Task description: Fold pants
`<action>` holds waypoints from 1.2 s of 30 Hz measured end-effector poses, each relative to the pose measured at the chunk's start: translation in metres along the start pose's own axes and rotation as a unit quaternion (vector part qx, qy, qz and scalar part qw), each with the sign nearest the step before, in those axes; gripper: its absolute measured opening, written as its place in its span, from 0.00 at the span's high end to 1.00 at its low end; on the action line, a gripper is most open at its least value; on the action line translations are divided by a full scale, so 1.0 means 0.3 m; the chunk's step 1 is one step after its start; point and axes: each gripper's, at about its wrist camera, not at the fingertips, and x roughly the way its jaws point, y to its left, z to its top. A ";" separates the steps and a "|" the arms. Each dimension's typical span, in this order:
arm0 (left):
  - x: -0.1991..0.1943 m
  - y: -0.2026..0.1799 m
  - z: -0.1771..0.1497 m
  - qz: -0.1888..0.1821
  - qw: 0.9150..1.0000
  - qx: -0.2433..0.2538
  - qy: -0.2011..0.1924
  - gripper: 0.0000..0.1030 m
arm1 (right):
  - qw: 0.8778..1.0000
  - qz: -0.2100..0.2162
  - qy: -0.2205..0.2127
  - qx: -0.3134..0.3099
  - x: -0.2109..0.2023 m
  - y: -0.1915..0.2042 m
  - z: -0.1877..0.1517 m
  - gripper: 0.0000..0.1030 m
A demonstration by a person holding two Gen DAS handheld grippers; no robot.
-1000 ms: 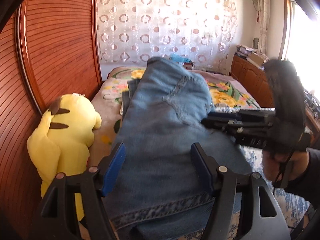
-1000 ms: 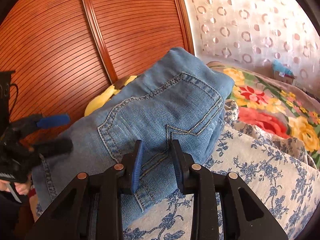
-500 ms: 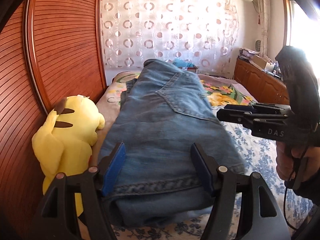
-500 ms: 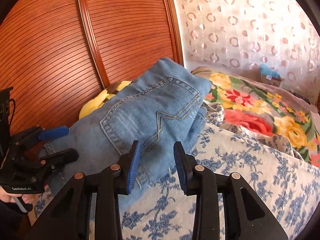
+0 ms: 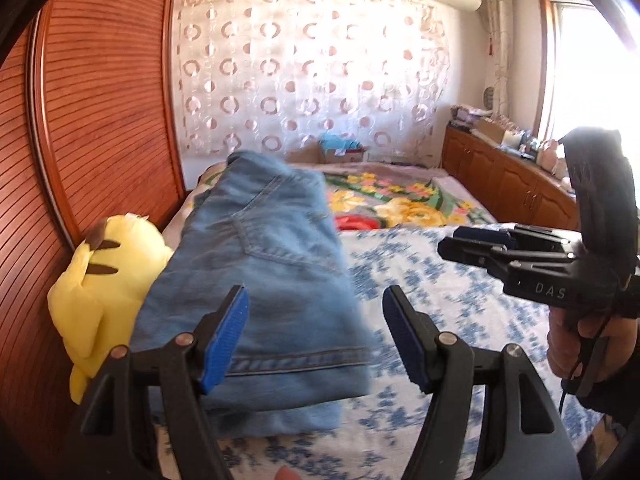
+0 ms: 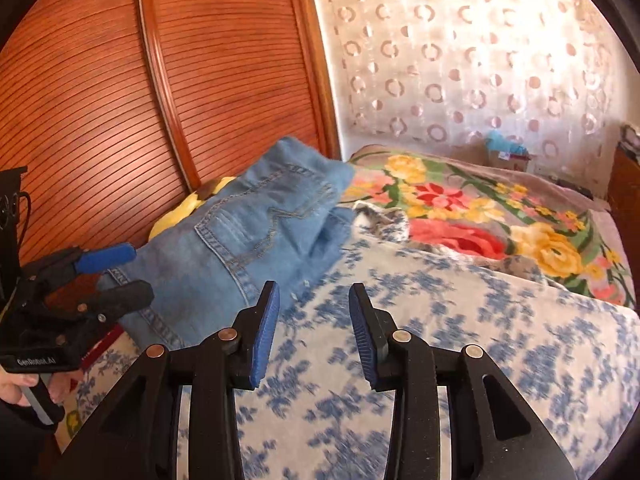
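Pants [image 5: 260,280], folded into a blue denim stack, lie on the bed [image 5: 440,304] along its edge by the wooden wall panel, touching a yellow plush toy [image 5: 104,280]. The left gripper [image 5: 316,340] is released, nothing between its pads. The right gripper [image 6: 312,328], whose jaws have just been opening, hangs empty over the blue-flowered sheet. A cardboard box [image 5: 340,154] sits at the bed's far edge; its contents are unclear.
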 end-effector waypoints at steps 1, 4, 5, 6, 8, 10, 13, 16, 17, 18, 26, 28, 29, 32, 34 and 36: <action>-0.009 -0.018 0.006 -0.002 1.000 0.004 -0.004 0.33 | 1.000 -0.005 -0.006 0.002 -0.033 -0.013 -0.006 0.62; -0.045 -0.084 0.025 -0.005 1.000 0.019 -0.018 0.33 | 1.000 -0.018 -0.019 0.006 -0.103 -0.037 -0.018 0.59; -0.054 -0.098 0.030 -0.007 1.000 0.021 -0.022 0.33 | 0.999 -0.021 -0.024 0.007 -0.130 -0.047 -0.026 0.59; -0.065 -0.114 0.034 -0.007 0.999 0.023 -0.026 0.33 | 0.999 -0.025 -0.028 0.008 -0.153 -0.053 -0.030 0.58; -0.092 -0.157 0.044 -0.011 0.999 0.027 -0.035 0.33 | 0.998 -0.036 -0.040 0.012 -0.209 -0.067 -0.041 0.56; -0.118 -0.198 0.053 -0.016 0.998 0.031 -0.043 0.32 | 0.998 -0.046 -0.050 0.013 -0.258 -0.082 -0.048 0.53; -0.154 -0.253 0.059 -0.019 0.998 0.036 -0.055 0.32 | 0.996 -0.063 -0.064 0.013 -0.325 -0.090 -0.064 0.48; -0.186 -0.305 0.062 -0.026 0.997 0.043 -0.064 0.32 | 0.994 -0.082 -0.077 0.015 -0.397 -0.096 -0.084 0.44; -0.195 -0.319 0.063 -0.027 0.997 0.044 -0.066 0.32 | 0.993 -0.089 -0.082 0.015 -0.425 -0.098 -0.092 0.43; -0.207 -0.337 0.064 -0.028 0.996 0.043 -0.069 0.32 | 0.992 -0.094 -0.086 0.015 -0.444 -0.098 -0.094 0.41; -0.277 -0.453 0.061 -0.006 0.995 0.051 -0.084 0.32 | 0.982 -0.147 -0.120 0.020 -0.639 -0.086 -0.144 0.35; -0.296 -0.475 0.054 -0.008 0.995 0.053 -0.088 0.32 | 0.979 -0.159 -0.129 0.021 -0.688 -0.078 -0.163 0.35; -0.302 -0.481 0.053 -0.012 0.995 0.054 -0.088 0.32 | 0.978 -0.162 -0.132 0.022 -0.706 -0.072 -0.170 0.34; -0.327 -0.508 0.040 -0.027 0.994 0.052 -0.087 0.32 | 0.976 -0.169 -0.138 0.027 -0.766 -0.061 -0.195 0.34; -0.353 -0.526 0.031 -0.031 0.994 0.053 -0.089 0.32 | 0.974 -0.174 -0.142 0.030 -0.801 -0.049 -0.211 0.33; -0.379 -0.537 0.022 -0.029 0.994 0.052 -0.092 0.32 | 0.972 -0.181 -0.147 0.032 -0.835 -0.040 -0.226 0.33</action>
